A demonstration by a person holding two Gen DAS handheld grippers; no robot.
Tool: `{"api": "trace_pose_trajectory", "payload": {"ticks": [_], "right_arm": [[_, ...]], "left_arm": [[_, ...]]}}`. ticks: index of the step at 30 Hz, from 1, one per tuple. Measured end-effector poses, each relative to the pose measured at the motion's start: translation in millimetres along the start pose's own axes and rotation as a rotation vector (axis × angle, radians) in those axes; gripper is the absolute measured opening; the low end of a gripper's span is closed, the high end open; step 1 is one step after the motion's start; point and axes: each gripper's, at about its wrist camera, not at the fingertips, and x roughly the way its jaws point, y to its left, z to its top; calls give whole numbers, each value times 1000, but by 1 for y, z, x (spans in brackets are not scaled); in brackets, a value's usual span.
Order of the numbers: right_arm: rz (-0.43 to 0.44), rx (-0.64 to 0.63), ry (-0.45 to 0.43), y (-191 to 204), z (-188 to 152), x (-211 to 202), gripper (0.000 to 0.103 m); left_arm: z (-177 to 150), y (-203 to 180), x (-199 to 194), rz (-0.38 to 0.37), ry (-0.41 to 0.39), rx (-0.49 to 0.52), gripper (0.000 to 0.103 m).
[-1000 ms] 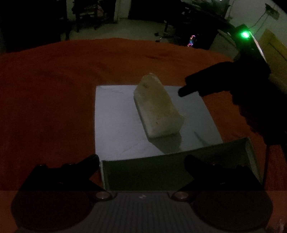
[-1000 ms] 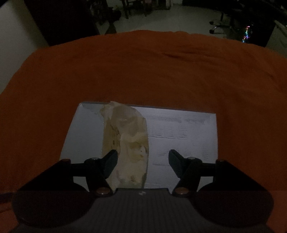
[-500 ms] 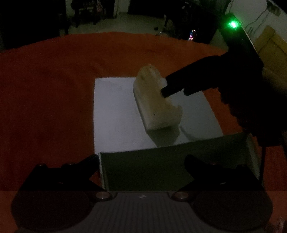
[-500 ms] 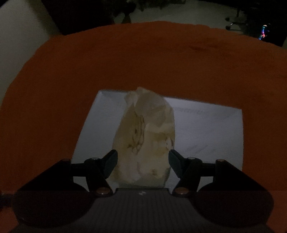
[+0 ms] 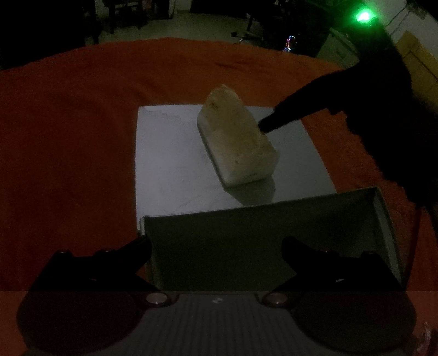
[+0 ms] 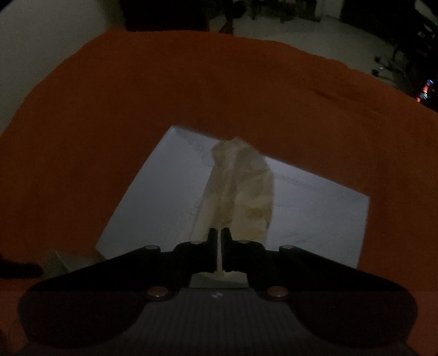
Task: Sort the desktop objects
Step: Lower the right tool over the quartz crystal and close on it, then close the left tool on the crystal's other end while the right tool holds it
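Since half a second ago the right gripper (image 6: pixel 218 241) has drawn its fingers (image 6: pixel 210 246) nearly together, pinching a thin fold at the near end of the pale plastic bag (image 6: pixel 241 189); a second ago they stood wide apart to either side of it. From the left wrist view, the same right gripper (image 5: pixel 264 127) reaches in from 2 o'clock, its dark tip touching the bag (image 5: pixel 235 137) on its right flank, a green light (image 5: pixel 363 16) glowing on its body at 1 o'clock.

Lumpy and cream-coloured, the bag lies on a white sheet (image 5: pixel 169 164) spread over the orange cloth (image 5: pixel 68 137); its pointed end aims toward 12 o'clock. In the right wrist view the white sheet (image 6: pixel 153 197) sits skewed, one corner toward 11 o'clock, and the orange cloth (image 6: pixel 191 87) fills everything beyond it.

Held low, the left gripper (image 5: pixel 216 246) keeps its fingers (image 5: pixel 131 252) spread wide, with nothing between them except the grey-green box (image 5: pixel 260 241) below. That box stands at 6 o'clock of the sheet, its far wall overlapping the sheet's near edge. The room behind is too dark to read.
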Motion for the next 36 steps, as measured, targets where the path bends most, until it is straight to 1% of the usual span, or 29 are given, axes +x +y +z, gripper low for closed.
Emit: {"api": "trace_pose_trajectory", "payload": {"ticks": [2, 4, 6, 7, 8, 9, 11, 12, 14, 16, 17, 19, 20, 21, 24, 27, 29, 30, 31, 32, 33, 34, 35, 36], "right_arm": [[11, -29, -3, -3, 4, -7, 3], [-14, -136, 4, -1, 7, -13, 3], [-27, -186, -1, -4, 8, -13, 6], [-31, -146, -10, -7, 8, -13, 6], [-35, -105, -19, -11, 7, -12, 17], [-34, -49, -18, -13, 7, -10, 46], [21, 26, 12, -14, 8, -3, 76], [48, 61, 26, -14, 8, 0, 77], [75, 71, 29, -5, 7, 7, 77], [54, 32, 40, 8, 4, 18, 77], [33, 7, 56, 13, 2, 24, 74], [15, -53, 89, 23, -4, 36, 54], [2, -100, 105, 27, -7, 39, 24], [-10, -150, 119, 31, -10, 42, 17], [-28, -376, 111, 41, -19, 36, 13], [15, -599, 108, 43, -28, 24, 13], [53, -759, 97, 40, -33, 15, 15], [13, -788, 84, 38, -33, 15, 24], [-27, -811, 72, 34, -34, 14, 30], [-55, -755, 49, 28, -30, 12, 35], [-82, -696, 27, 22, -26, 11, 47], [-93, -601, 9, 15, -21, 8, 53], [-93, -482, 1, 7, -18, 3, 65], [-91, -365, -6, 0, -15, -1, 69]], "left_arm": [[0, 2, 0, -1, -2, -2, 103], [1, 3, 2, -1, 1, -3, 103], [1, 3, 2, -1, 5, -4, 103], [1, 3, 2, -2, 6, -5, 103], [1, 2, 2, -2, 6, -5, 103], [1, 2, 2, -3, 6, -4, 103], [2, 0, 3, -5, 6, -2, 103], [2, -1, 3, -6, 6, 0, 103], [2, -3, 3, -11, 7, 4, 103], [1, -5, 4, -11, 9, 6, 103], [1, -6, 4, -13, 10, 5, 103], [1, -7, 4, -17, 8, 6, 103], [1, -7, 3, -16, 6, 7, 103], [1, -6, 3, -16, 2, 11, 103], [4, -3, 3, -19, -19, 43, 103], [11, 2, 4, 0, -57, 116, 103], [19, 5, 5, 19, -105, 175, 103], [23, 6, 6, 37, -130, 206, 103], [29, 7, 9, 60, -154, 235, 103], [34, 8, 12, 82, -168, 252, 103], [41, 10, 15, 100, -180, 264, 103], [48, 12, 18, 106, -188, 266, 103], [53, 13, 22, 101, -193, 265, 103], [59, 14, 26, 95, -196, 268, 103]]}}
